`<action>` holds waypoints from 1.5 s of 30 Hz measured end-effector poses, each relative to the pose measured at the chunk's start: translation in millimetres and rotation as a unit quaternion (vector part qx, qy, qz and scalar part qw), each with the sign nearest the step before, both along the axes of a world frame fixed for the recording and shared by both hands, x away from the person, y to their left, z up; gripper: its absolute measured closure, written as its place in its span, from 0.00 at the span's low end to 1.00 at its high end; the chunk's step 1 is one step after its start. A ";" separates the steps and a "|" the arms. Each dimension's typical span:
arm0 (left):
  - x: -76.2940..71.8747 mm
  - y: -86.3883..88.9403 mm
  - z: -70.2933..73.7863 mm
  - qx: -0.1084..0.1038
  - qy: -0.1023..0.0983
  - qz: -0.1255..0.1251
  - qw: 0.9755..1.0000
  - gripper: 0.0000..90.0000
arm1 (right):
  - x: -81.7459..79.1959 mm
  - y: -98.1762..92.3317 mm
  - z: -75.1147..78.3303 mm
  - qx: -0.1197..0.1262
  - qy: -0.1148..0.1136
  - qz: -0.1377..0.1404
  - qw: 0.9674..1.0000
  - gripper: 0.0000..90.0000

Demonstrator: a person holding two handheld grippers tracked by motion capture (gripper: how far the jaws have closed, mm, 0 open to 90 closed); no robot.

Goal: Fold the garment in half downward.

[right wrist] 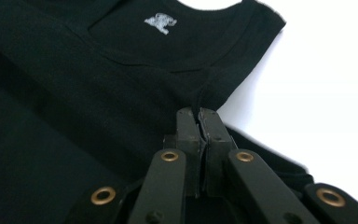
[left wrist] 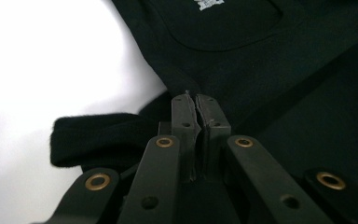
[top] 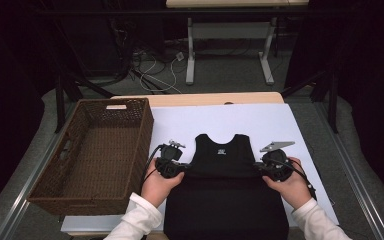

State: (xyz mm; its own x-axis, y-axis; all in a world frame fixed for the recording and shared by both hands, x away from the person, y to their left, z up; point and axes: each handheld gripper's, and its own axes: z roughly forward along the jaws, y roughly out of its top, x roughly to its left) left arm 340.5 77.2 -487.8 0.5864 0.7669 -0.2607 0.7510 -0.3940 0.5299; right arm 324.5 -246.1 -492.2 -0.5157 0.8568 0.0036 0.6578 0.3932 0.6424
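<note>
A black sleeveless top (top: 223,156) lies flat on the white sheet (top: 180,124), neck opening away from the person, its lower part reaching the table's near edge. My left gripper (top: 182,169) is at the top's left side, level with the armhole, and is shut on a pinch of black fabric (left wrist: 242,51) at the jaw tips (left wrist: 196,101). My right gripper (top: 260,167) is at the right side and is likewise shut on the fabric (right wrist: 98,84) just below the armhole seam, jaw tips together (right wrist: 199,113). A small white print (right wrist: 161,22) marks the inside of the neck.
An empty brown wicker basket (top: 146,134) stands on the left, its right wall close to the left hand. The white sheet's bare parts lie beyond the neck and to the right (top: 300,165). Another table's legs (top: 190,50) and loose cables (top: 150,75) are on the floor behind.
</note>
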 end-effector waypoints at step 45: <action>64.7 -6.1 30.9 0.045 -0.027 0.041 0.998 0.41 | 46.6 -1.1 29.2 -0.010 -0.001 -0.007 1.000 0.52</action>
